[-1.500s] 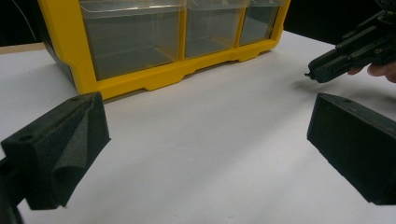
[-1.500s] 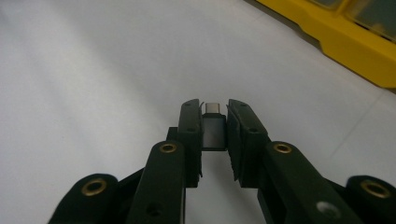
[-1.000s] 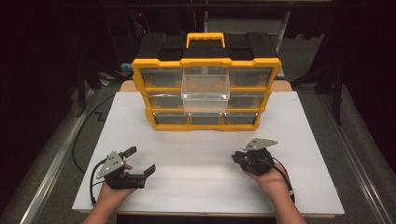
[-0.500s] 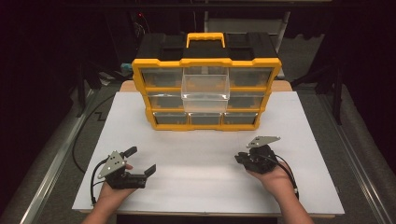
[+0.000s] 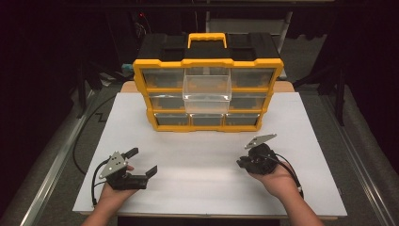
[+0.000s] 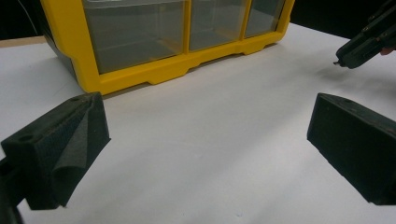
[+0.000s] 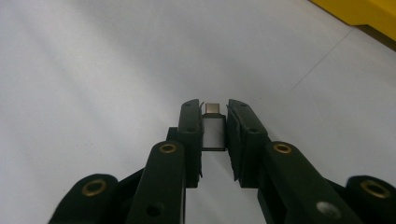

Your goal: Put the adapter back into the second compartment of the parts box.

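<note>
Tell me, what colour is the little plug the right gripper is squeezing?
Silver-grey metal. The little plug sits between the black jaws of the right gripper, seen best in the right gripper view.

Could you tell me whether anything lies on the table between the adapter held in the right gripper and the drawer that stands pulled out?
Nothing visible: bare white table separates the right gripper, shut on the small silver adapter, from the clear drawer.
</note>
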Tool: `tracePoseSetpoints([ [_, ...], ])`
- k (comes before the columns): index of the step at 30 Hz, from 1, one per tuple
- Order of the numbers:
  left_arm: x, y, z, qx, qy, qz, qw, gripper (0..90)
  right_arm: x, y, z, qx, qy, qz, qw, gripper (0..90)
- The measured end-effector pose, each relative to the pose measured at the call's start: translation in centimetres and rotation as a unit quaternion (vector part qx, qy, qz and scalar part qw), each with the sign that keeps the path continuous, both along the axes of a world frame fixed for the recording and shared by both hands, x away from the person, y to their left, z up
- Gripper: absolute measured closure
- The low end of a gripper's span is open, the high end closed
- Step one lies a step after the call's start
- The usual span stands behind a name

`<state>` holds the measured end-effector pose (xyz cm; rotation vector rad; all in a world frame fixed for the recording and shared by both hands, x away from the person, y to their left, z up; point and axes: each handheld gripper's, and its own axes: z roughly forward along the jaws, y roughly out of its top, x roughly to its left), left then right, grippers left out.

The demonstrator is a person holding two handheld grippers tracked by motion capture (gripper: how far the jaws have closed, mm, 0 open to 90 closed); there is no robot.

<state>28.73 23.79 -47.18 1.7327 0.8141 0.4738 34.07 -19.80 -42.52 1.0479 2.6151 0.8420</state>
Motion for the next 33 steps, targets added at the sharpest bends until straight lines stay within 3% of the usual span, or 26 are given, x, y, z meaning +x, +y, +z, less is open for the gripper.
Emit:
tracePoseSetpoints([
  [12, -0.2, 0.1, 0.1, -0.002, -0.003, 0.001, 1.0, 0.3, 0.4, 0.4, 0.4, -0.027, 0.021, 0.028, 0.999, 76.8],
  [24, -0.2, 0.1, 0.1, -0.002, -0.005, -0.003, 1.0, 0.3, 0.6, 1.0, 1.1, -0.062, 0.05, 0.053, 0.9954, 76.7],
  [33, -0.2, 0.1, 0.0, -0.001, -0.005, -0.004, 1.0, 0.3, 1.0, 0.8, 1.3, -0.074, 0.077, 0.062, 0.9924, 76.7],
])
